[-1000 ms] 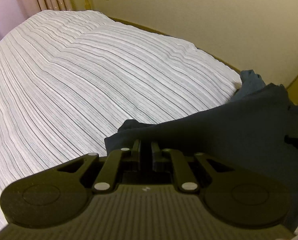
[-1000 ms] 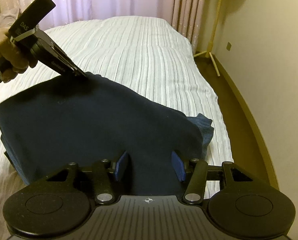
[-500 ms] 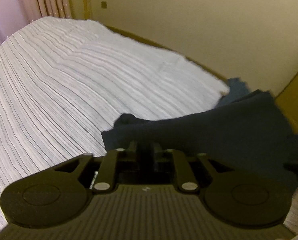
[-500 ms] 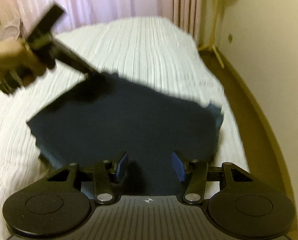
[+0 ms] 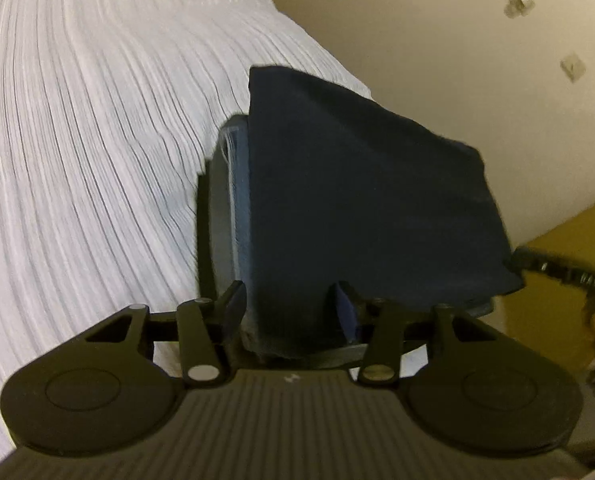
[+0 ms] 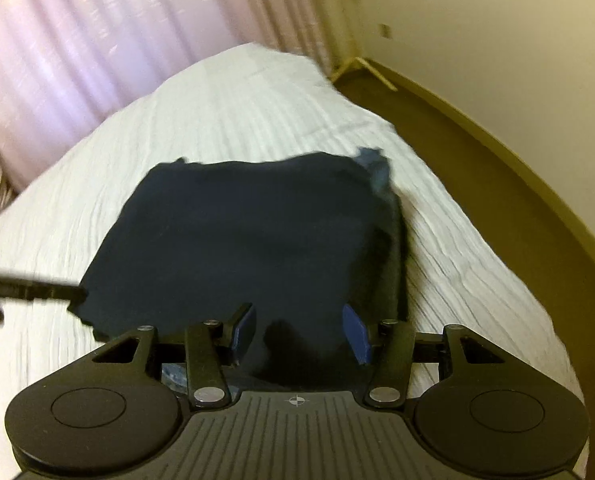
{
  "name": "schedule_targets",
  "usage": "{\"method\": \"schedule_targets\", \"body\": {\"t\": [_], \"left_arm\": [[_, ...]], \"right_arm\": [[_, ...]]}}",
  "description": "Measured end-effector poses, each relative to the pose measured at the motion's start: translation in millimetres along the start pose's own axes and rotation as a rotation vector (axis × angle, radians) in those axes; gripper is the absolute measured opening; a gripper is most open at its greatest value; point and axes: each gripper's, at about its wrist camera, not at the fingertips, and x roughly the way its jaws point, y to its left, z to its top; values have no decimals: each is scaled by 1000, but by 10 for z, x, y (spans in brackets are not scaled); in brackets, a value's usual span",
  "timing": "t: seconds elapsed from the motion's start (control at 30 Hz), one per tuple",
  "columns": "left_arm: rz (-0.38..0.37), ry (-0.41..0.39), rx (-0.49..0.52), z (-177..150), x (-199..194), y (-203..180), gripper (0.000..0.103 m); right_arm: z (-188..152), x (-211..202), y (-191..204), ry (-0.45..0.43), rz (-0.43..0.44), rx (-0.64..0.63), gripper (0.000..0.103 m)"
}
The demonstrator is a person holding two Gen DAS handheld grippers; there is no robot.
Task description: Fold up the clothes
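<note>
1. A dark navy garment (image 6: 253, 240), folded into a rough rectangle, lay on the white ribbed bedcover (image 6: 257, 100) near the bed's right edge, with a paler blue bit of cloth (image 6: 375, 168) poking out at its far right corner.
2. The right gripper (image 6: 299, 330) hung over the garment's near edge; its jaws were opening, the blue pads (image 6: 357, 334) standing apart with cloth between them but not pressed on it.
3. The left gripper (image 5: 289, 308) sat over the garment's (image 5: 361, 200) adjacent edge; its jaws were opening too, with a fold of cloth lying loose between them.
4. In the right wrist view the left gripper's tip (image 6: 33, 290) reached in from the left, at the garment's near left corner.
5. Pink curtains (image 6: 117, 28) hung beyond the bed, a cream wall (image 6: 497, 40) and brown floor (image 6: 477, 152) to the right.
</note>
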Motion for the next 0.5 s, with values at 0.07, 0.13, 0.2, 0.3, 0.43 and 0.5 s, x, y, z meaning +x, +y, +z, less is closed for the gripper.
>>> {"method": "schedule_targets", "body": {"t": [0.07,0.13,0.2,0.3,0.43,0.5], "left_arm": [[9,-4,31,-23,21,-72,27],[20,-3,49,-30,12,-116,23],[31,-1,54,-43,-14,-139,20],[48,-2,64,-85,-59,-231,19],[64,20,75,-138,35,-255,19],[66,25,67,-117,42,-232,20]], "right_arm": [[-25,17,-61,1,11,47,71],[-59,52,-118,7,31,90,71],[-93,118,-171,21,60,129,71],[-118,212,-309,52,59,187,54],[-124,254,-456,96,28,170,54],[-132,308,-471,111,33,158,55]]}}
